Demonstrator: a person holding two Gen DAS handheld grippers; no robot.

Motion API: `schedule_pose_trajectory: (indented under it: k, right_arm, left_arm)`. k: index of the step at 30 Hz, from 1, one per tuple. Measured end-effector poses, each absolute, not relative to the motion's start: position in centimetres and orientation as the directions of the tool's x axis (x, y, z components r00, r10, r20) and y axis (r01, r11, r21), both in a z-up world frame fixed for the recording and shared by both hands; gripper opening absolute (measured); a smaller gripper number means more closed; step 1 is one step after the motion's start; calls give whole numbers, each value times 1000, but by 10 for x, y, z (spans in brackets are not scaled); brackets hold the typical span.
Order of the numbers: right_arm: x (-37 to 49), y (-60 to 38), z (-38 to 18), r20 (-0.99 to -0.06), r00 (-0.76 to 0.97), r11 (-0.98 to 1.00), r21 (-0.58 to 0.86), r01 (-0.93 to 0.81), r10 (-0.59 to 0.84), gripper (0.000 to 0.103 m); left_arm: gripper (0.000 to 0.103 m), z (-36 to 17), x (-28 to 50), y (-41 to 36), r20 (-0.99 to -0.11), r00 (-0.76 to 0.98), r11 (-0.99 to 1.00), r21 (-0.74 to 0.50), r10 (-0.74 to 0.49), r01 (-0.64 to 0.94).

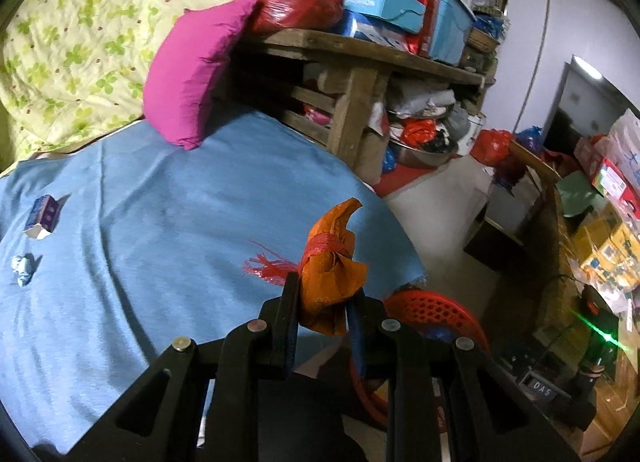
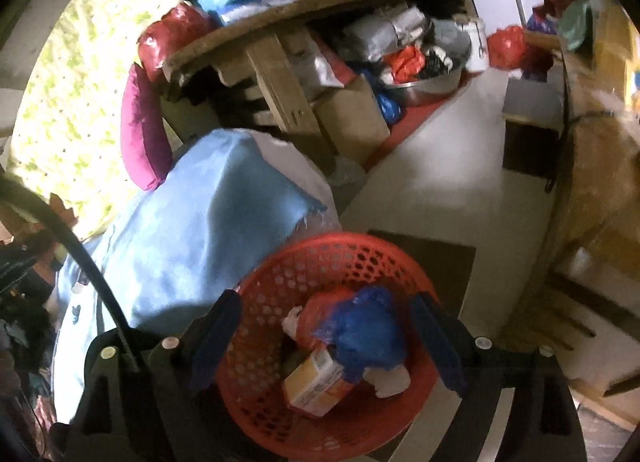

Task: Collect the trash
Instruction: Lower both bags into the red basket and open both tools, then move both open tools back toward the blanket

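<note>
Pinching a crumpled orange wrapper tied with frayed red plastic string (image 1: 333, 268), the left tongs (image 1: 322, 312) hold it narrowly between their black fingers, raised above the edge of the blue bedsheet (image 1: 168, 229). Below and just right of that wrapper, part of the round red perforated plastic basket (image 1: 430, 308) shows beside the bed's edge.

Farther left on the sheet lie a small purple-and-white torn carton (image 1: 42, 215) and, near it, a crumpled pale blue paper wad (image 1: 23, 268), the two apart from each other. A magenta pillow (image 1: 194, 75) leans against a rough wooden shelf (image 1: 360, 57) stacked with blue boxes, and a green-clover quilt (image 1: 80, 29) is heaped behind it.

From the right wrist, the right tongs (image 2: 326, 336) stand wide apart, gripping nothing, hovering directly over the red basket (image 2: 256, 342). Inside it sit a crumpled blue plastic bag (image 2: 366, 328), a yellow-orange cardboard box (image 2: 316, 384), a white crumpled tissue (image 2: 390, 380) and a reddish wrapper (image 2: 320, 312), piled touching one another. The basket stands on the pale floor (image 2: 440, 189) right beside the bed's corner, where the sheet (image 2: 200, 221) hangs over.
</note>
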State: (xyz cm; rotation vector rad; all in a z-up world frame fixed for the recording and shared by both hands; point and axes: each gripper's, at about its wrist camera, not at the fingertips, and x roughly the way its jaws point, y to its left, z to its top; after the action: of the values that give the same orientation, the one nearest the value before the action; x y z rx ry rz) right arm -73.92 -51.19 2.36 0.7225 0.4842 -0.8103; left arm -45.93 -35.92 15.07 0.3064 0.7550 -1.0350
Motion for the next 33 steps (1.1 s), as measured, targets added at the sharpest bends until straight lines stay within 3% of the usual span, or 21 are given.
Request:
schedule_pose_trajectory:
  k: [13, 28, 29, 30, 31, 32, 33]
  right_arm:
    - [-751, -507, 57, -547, 636, 483, 416, 771, -544, 89]
    - [-769, -515, 70, -521, 622, 469, 408, 783, -585, 89]
    - [-769, -516, 70, -522, 618, 468, 404, 786, -588, 89]
    - [-769, -516, 70, -523, 616, 466, 402, 788, -589, 89]
    - [-769, -517, 71, -523, 616, 466, 403, 788, -588, 89]
    - [-769, -517, 71, -523, 617, 468, 403, 787, -588, 89]
    - [-768, -517, 72, -522, 617, 470, 399, 787, -589, 89]
  left_arm:
    - [23, 119, -500, -398, -752, 122, 344, -146, -648, 927]
    - [24, 76, -535, -445, -828, 55, 244, -101, -558, 964]
    - [34, 73, -536, -448, -836, 59, 244, -91, -546, 966]
    - [57, 69, -537, -451, -846, 65, 244, -79, -530, 967]
    - [69, 67, -538, -452, -848, 69, 243, -72, -525, 967]
    - [79, 66, -538, -451, -848, 77, 244, -62, -524, 968]
    - [79, 66, -539, -450, -844, 85, 244, -55, -529, 968]
